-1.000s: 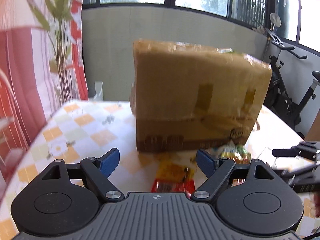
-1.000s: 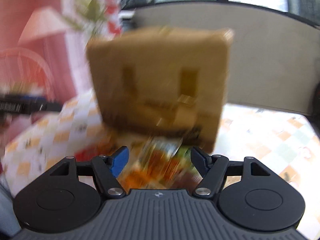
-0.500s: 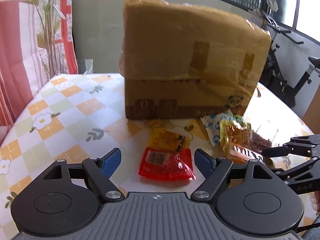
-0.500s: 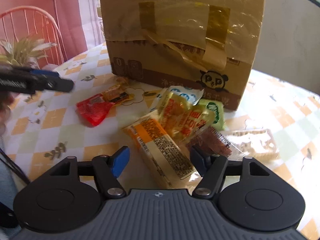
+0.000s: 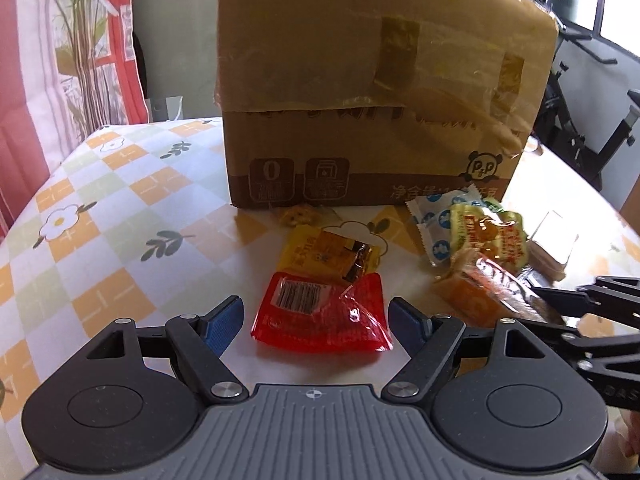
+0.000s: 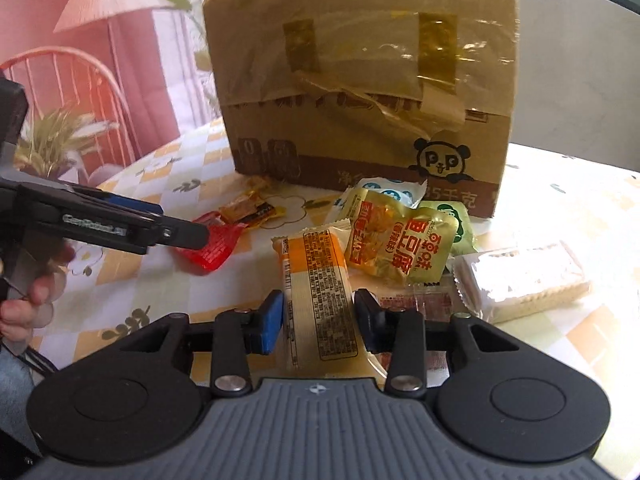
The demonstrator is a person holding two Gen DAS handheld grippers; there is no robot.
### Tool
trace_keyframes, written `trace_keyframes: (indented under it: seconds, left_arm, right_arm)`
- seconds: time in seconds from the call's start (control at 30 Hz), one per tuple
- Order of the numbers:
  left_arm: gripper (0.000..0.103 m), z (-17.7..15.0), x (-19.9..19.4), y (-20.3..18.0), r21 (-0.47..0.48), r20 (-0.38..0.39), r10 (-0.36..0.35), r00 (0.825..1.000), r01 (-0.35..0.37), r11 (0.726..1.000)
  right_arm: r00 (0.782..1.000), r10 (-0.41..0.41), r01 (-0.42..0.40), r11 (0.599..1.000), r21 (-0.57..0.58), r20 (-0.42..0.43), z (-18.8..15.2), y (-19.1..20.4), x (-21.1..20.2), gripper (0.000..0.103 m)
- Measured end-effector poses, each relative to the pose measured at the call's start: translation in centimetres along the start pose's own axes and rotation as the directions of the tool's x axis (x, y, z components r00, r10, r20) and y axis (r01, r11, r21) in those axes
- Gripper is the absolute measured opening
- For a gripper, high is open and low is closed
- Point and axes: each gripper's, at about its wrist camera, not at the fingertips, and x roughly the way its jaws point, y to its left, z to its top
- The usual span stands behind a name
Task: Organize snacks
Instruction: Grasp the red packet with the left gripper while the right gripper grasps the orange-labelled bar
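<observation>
A taped cardboard box stood at the far side of the table, with the loose snacks spread on the cloth just in front of its near face. At the right of that spread lay a heap of packets: a yellow-green pouch resting on a blue-and-white sachet, and a clear-wrapped wafer block at the far right. An orange bar lay with its long axis running near to far, its near end passing between the fingers of the right gripper. Those fingers stood released, one on each side of the bar and just beside its long edges, so that closing across the short width appeared to be all the grasp required. To the left, apart from the heap, a red pouch lay flat with a small yellow packet overlapping its far edge. The left gripper hung low over the table, its fingers likewise released and spread wider than the red pouch, which sat directly ahead and between them. Each hand was thus nearer its own target, the right to the bar and the left to the pouch
</observation>
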Motion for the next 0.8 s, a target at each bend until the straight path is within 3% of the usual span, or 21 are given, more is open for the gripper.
trace_keyframes:
  seconds: [0.13,0.47,0.5,0.6,0.8]
  left_arm:
    - [0.072,0.1,0.7,-0.8,0.052,0.000,-0.010,1.000,0.010,0.999]
    - [0.074,-0.5,2.4,-1.7,0.088,0.014,0.027,1.000,-0.028,0.996]
    - [0.072,-0.5,2.3,-1.6,0.086,0.019,0.023,1.000,-0.025,0.996]
    - [0.046,-0.8,1.8,-1.5,0.070,0.033,-0.008,0.999,0.006,0.998]
    - [0.040,-1.4,0.5,-0.8,0.029,0.050,-0.012,0.999,0.011,1.000]
  right_arm:
    - [1.000,-0.001,0.001,1.000,0.001,0.022,-0.4,0.0,-0.2,0.041]
    - [0.999,0.031,-0.033,0.999,0.043,0.032,-0.5,-0.7,-0.2,0.041]
    - [0.999,0.033,-0.035,0.998,0.044,0.032,-0.6,-0.7,-0.2,0.041]
    - [0.999,0.034,-0.035,0.998,0.044,0.031,-0.6,-0.7,-0.2,0.041]
    - [0.999,0.029,-0.030,0.999,0.040,0.033,-0.7,-0.5,-0.3,0.041]
